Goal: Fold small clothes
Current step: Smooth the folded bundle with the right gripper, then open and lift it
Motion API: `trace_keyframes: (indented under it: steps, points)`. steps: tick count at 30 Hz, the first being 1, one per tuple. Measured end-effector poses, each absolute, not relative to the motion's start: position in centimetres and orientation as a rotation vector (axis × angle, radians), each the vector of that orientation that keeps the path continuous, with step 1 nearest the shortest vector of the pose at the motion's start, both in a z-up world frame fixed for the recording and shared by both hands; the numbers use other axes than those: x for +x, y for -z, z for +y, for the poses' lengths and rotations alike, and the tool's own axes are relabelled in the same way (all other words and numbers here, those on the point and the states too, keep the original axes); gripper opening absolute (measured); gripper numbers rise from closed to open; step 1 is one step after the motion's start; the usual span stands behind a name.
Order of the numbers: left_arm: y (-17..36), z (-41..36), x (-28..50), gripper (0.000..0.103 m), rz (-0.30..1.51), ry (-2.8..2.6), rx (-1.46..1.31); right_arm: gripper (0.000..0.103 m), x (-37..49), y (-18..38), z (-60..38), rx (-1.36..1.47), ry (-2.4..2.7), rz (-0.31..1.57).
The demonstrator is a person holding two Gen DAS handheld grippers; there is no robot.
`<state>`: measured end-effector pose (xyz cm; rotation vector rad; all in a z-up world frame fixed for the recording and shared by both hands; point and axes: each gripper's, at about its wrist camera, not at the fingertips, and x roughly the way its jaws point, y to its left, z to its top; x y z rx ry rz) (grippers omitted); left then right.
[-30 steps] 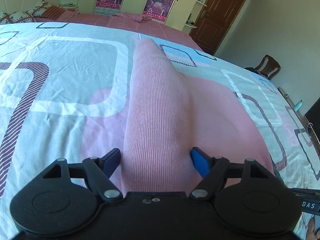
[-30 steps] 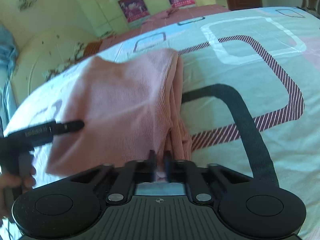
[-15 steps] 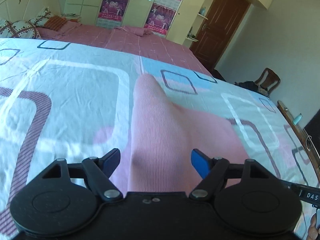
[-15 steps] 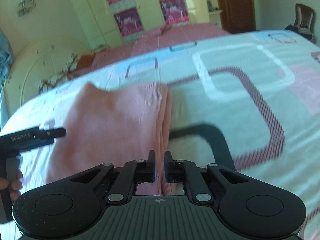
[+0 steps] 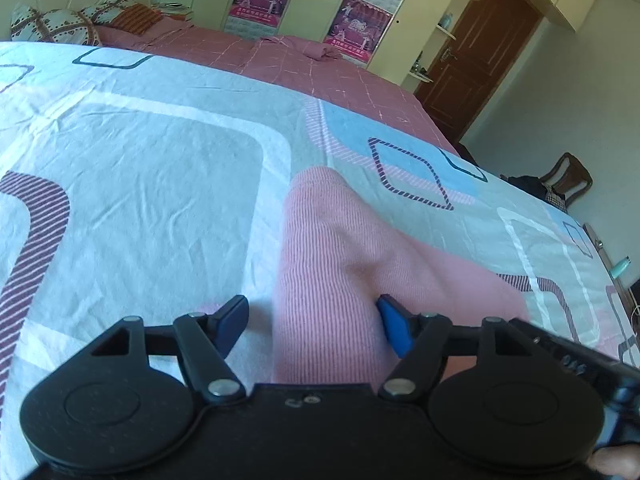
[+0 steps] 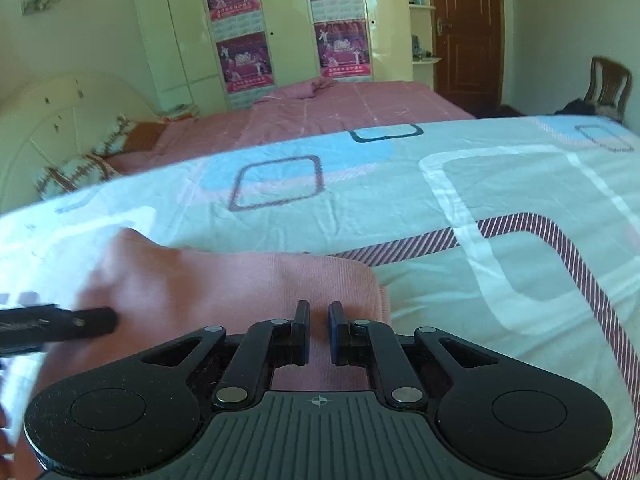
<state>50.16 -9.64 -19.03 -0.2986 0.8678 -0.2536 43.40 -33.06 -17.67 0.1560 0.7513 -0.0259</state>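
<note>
Nearest in my left wrist view, my left gripper [image 5: 312, 316] has its blue-padded fingers [image 5: 394, 326] spread wide, released, with a raised ridge of the pink ribbed knit garment [image 5: 332, 280] running up between them; neither pad presses the cloth. The garment lies on the patterned bedsheet of white, grey, light blue and striped maroon rounded squares [image 5: 152, 184], its ridge ending in a rounded tip toward the far side, the rest spreading flat to the right.

In my right wrist view, my right gripper [image 6: 319, 330] has its fingers [image 6: 302, 332] drawn close together with a narrow gap; pink cloth shows in that gap, but I cannot tell whether it is pinched. The pink ribbed knit garment [image 6: 224, 288] lies flat ahead and to the left, its right edge a folded hem. A black part of my left gripper [image 6: 60, 324] reaches in from the left over the cloth.

Farther off lies a second bed with a pink checked cover [image 6: 340, 108], then cream wardrobe doors with magenta posters [image 6: 244, 60]. At far right stand a brown wooden door [image 6: 466, 32] and a brown wooden chair [image 6: 608, 86].
</note>
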Motion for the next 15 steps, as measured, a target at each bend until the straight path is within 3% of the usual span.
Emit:
trace_keyframes:
  steps: [8,15]
  points:
    - [17.6,-10.4,51.5,0.069,0.827,0.238,-0.278,0.008,43.8,17.5,-33.5,0.131,0.017,0.688]
    - [18.9,-10.7,52.4,0.075,0.860,0.208,-0.243,0.008,46.1,19.4,-34.0,0.146,0.027,0.747]
